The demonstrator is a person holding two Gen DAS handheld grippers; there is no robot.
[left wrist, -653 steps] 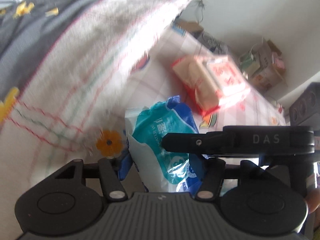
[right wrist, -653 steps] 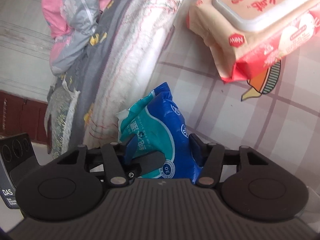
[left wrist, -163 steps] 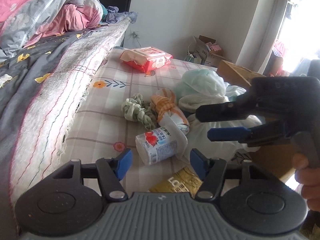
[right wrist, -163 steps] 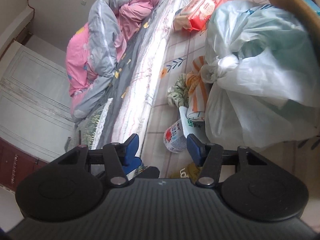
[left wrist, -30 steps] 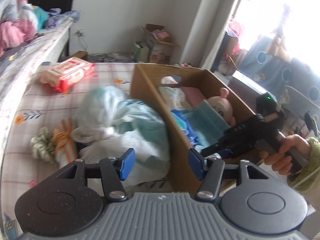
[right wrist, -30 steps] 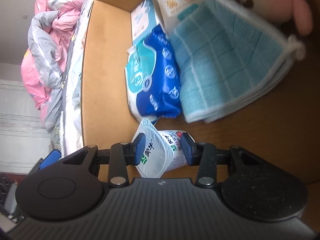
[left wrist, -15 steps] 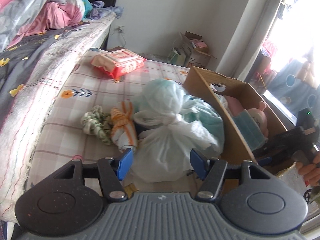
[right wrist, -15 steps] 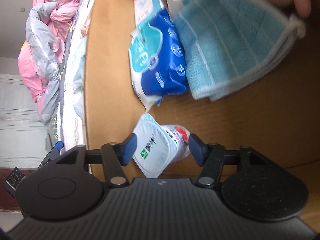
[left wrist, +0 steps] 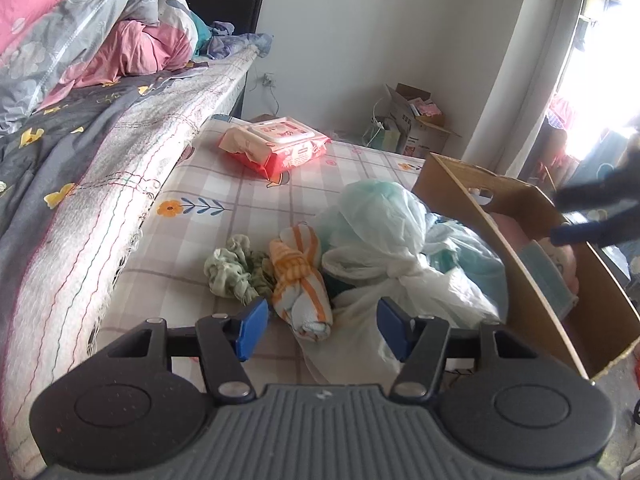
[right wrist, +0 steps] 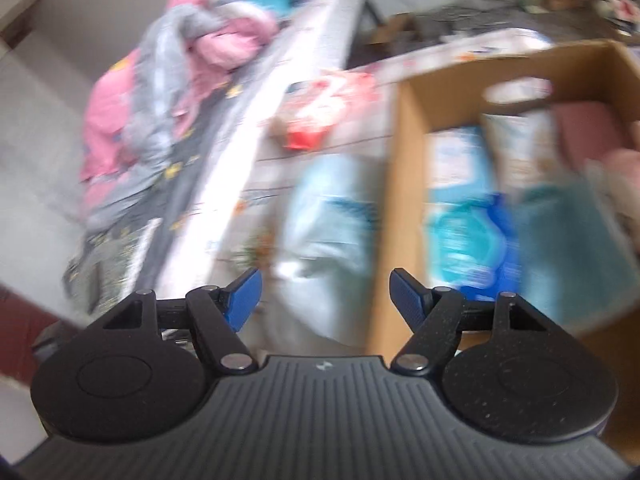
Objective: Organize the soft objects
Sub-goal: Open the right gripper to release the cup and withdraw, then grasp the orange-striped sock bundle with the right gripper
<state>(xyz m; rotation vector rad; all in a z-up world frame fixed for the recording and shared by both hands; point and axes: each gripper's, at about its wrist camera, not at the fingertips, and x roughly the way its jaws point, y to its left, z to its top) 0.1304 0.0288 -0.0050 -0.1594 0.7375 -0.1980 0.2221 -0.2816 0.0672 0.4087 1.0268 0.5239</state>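
My left gripper [left wrist: 322, 328] hovers low over the checked mat, its jaws closing a little with nothing pressed between them. Just ahead of it lies an orange-striped rolled cloth [left wrist: 300, 280], with a green scrunched cloth [left wrist: 234, 272] to its left and tied plastic bags [left wrist: 380, 232] to its right. A cardboard box [left wrist: 500, 216] stands to the right. My right gripper [right wrist: 326, 300] is above the box wall [right wrist: 400, 200], jaws opening and empty, in a blurred view. It shows as a dark blur [left wrist: 592, 216] in the left wrist view. A blue tissue pack [right wrist: 468, 236] lies in the box.
A red wet-wipes pack [left wrist: 276, 146] lies at the far end of the mat. The bed edge [left wrist: 120, 208] with pink and grey bedding [left wrist: 100, 48] runs along the left. Open cartons [left wrist: 416, 128] stand by the far wall.
My right gripper has let go of the yogurt cup inside the box, opened and risen out over the box wall. My left gripper has swung towards the cloths and bags on the mat.
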